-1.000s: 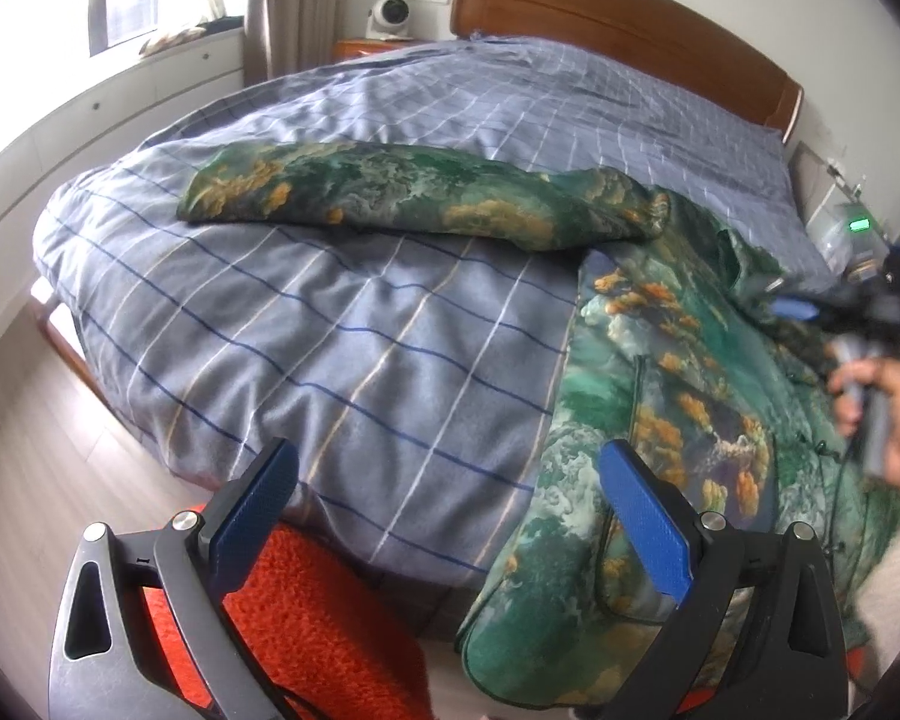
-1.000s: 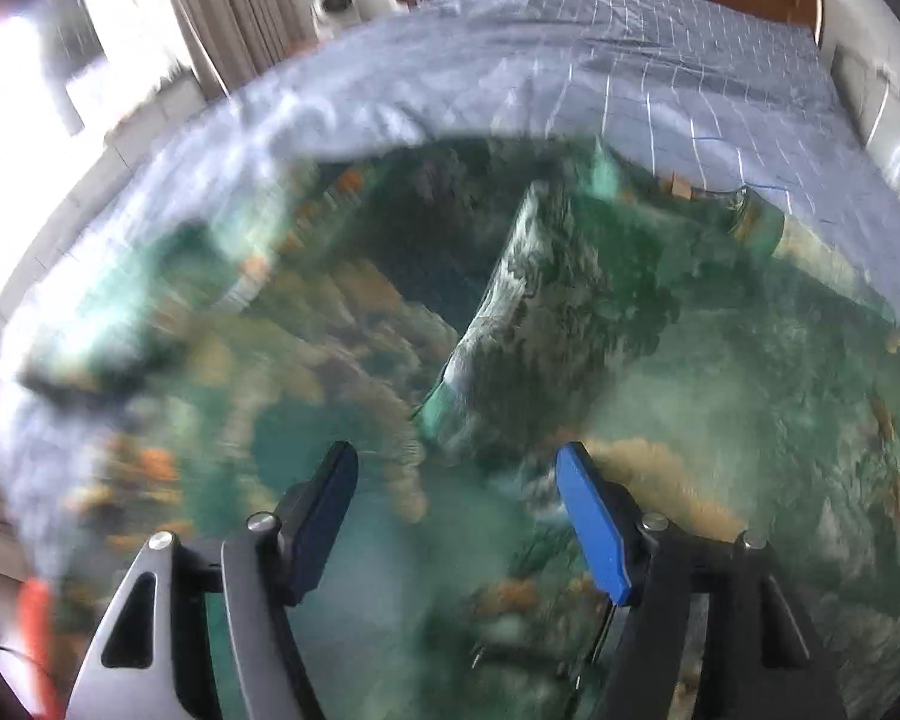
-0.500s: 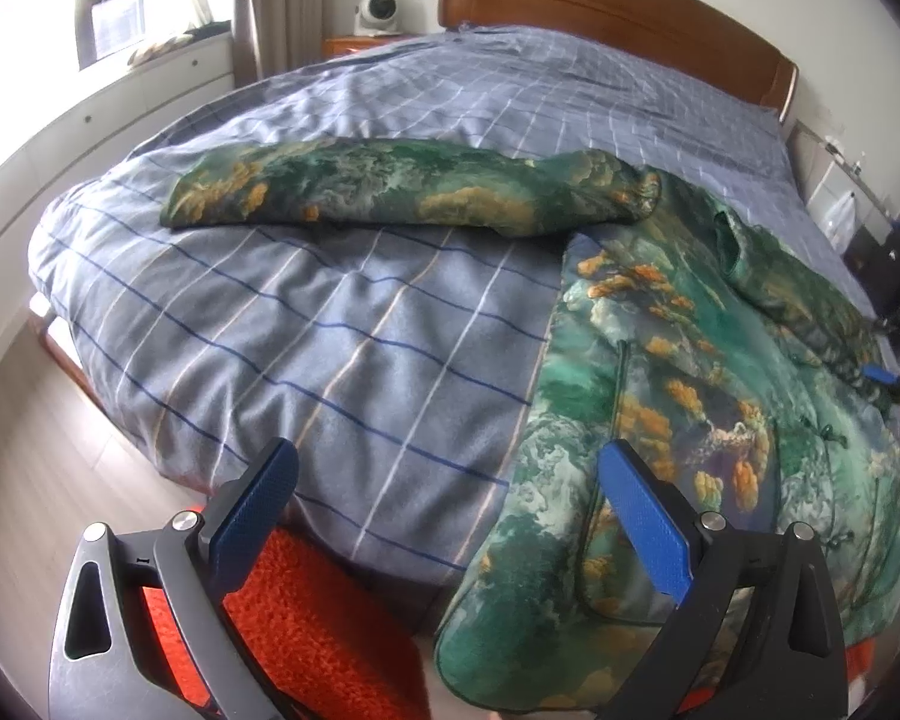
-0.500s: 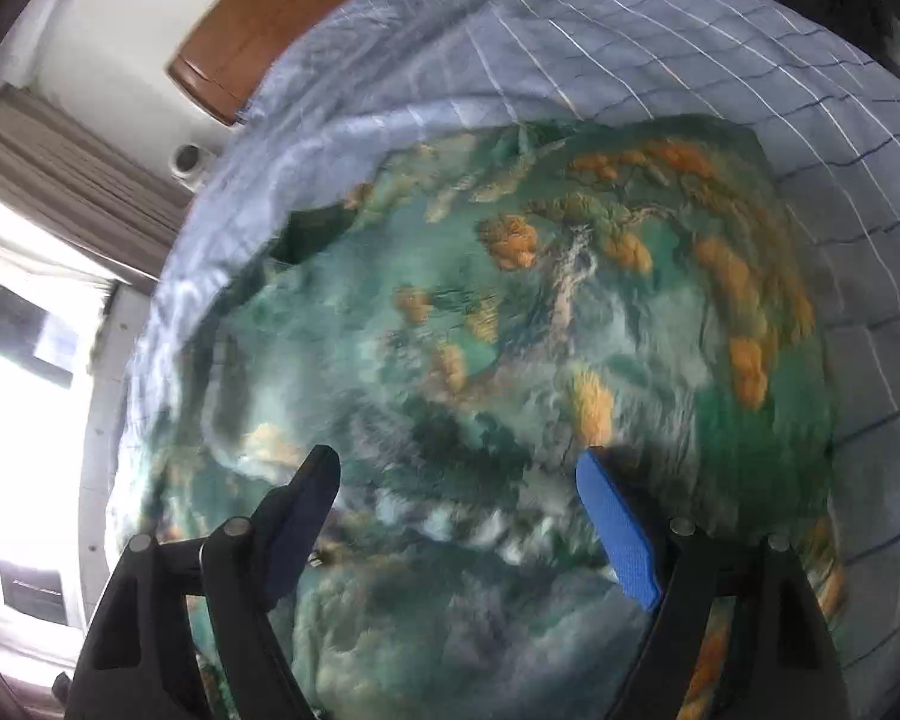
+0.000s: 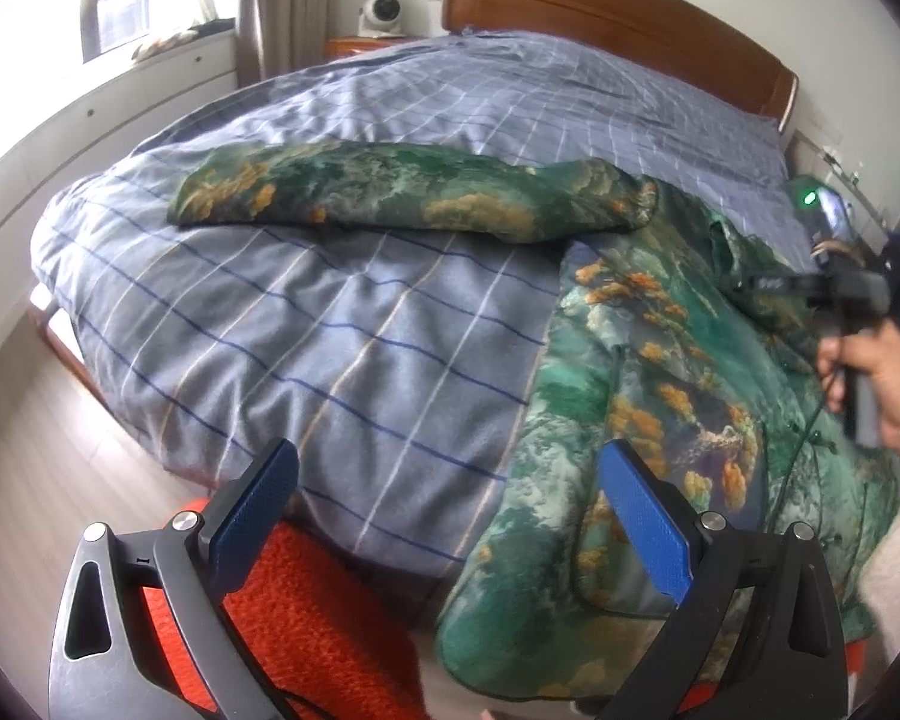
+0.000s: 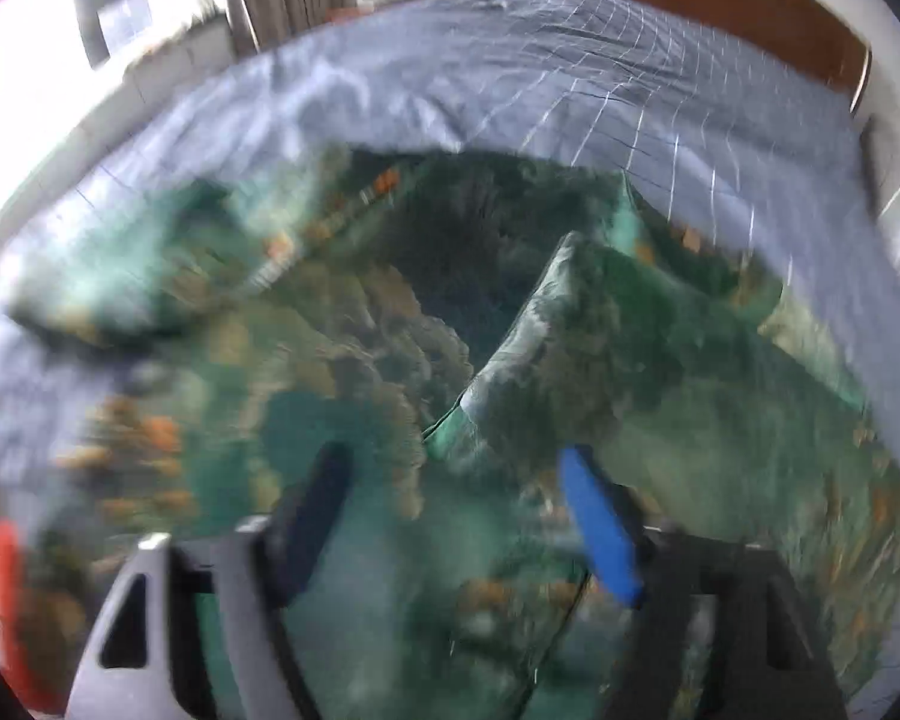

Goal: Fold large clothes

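A large green garment with orange and white print [image 5: 660, 372] lies on the bed, its body hanging over the near right edge and one long sleeve [image 5: 390, 198] stretched left across the duvet. My left gripper [image 5: 450, 486] is open and empty, held off the bed's near edge by the hem. My right gripper [image 6: 456, 480] is open just above the garment's body [image 6: 660, 372], by a raised fold; this view is blurred. In the left wrist view the right gripper [image 5: 768, 285] is at the far right, held in a hand.
The bed has a blue checked duvet [image 5: 342, 336] and a wooden headboard [image 5: 618, 18]. An orange rug [image 5: 312, 618] lies on the floor at the bed's near edge. A white fan [image 5: 381, 12] stands on a nightstand by the curtain and window.
My right gripper has swung back over the garment and now faces the headboard; its view is blurred by motion. My left gripper has barely moved. Both stay open.
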Motion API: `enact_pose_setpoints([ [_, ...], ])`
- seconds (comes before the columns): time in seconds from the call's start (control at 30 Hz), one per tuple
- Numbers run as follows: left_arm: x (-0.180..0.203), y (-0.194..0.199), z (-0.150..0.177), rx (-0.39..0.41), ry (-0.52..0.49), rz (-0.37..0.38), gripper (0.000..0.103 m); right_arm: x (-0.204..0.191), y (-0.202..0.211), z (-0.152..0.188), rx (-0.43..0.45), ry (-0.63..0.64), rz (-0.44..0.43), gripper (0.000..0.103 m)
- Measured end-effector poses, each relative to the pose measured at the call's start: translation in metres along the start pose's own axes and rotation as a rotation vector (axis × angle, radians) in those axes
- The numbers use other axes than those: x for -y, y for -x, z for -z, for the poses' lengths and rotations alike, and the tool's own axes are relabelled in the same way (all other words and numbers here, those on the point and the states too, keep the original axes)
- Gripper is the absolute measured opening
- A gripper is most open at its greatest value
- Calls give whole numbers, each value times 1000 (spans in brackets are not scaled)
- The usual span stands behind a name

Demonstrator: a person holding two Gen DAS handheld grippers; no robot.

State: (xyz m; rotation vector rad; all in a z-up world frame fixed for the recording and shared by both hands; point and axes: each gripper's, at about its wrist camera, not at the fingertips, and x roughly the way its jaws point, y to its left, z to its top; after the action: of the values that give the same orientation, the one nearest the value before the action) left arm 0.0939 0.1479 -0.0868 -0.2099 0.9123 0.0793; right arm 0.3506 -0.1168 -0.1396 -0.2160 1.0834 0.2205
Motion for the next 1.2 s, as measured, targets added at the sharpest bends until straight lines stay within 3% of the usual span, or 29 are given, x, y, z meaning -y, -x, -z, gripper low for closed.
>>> enact_pose_setpoints([
  [0.03, -4, -2, 1, -4, 7, -6, 101, -2, -9, 0, -1, 2, 52, 43],
  [0.13, -11, -5, 1, -13, 24, -12, 101, 11, -11, 13, 30, -31, 93, 26],
  [0.37, -10, -26, -11, -46, 27, 6, 101, 8, -3, 42, 10, 50, -16, 24],
  [0.4, -9, -30, -15, -55, 26, 11, 101, 10, -7, 42, -1, 48, -30, 26],
  [0.47, -12, -40, -26, -91, 42, 11, 101, 16, -8, 41, 6, 21, -64, 40],
  [0.5, -17, -45, -35, -112, 61, 24, 101, 19, -7, 40, -2, -6, -89, 61],
  [0.53, -24, -48, -44, -121, 77, 36, 101, 21, -5, 40, -4, -25, -103, 71],
  [0.67, -71, -53, -97, -115, 181, 64, 101, 30, 42, 54, 89, -137, -223, 72],
  [0.77, -128, -76, -141, -129, 328, 81, 102, 38, 82, 83, 164, -218, -332, 82],
  [0.9, -200, -119, -175, -167, 542, -21, 101, 43, 116, 134, 199, -299, -452, 83],
  [1.07, -234, -164, -191, -247, 610, -83, 101, 43, 140, 210, 194, -391, -476, 83],
  [1.1, -236, -171, -190, -253, 621, -85, 100, 42, 141, 222, 187, -404, -467, 83],
  [1.13, -235, -177, -190, -258, 629, -71, 88, 43, 143, 234, 180, -417, -451, 83],
  [1.17, -233, -181, -190, -263, 627, -57, 76, 43, 144, 246, 173, -432, -430, 83],
  [1.2, -228, -182, -191, -276, 602, -92, 55, 44, 145, 254, 169, -446, -419, 83],
])
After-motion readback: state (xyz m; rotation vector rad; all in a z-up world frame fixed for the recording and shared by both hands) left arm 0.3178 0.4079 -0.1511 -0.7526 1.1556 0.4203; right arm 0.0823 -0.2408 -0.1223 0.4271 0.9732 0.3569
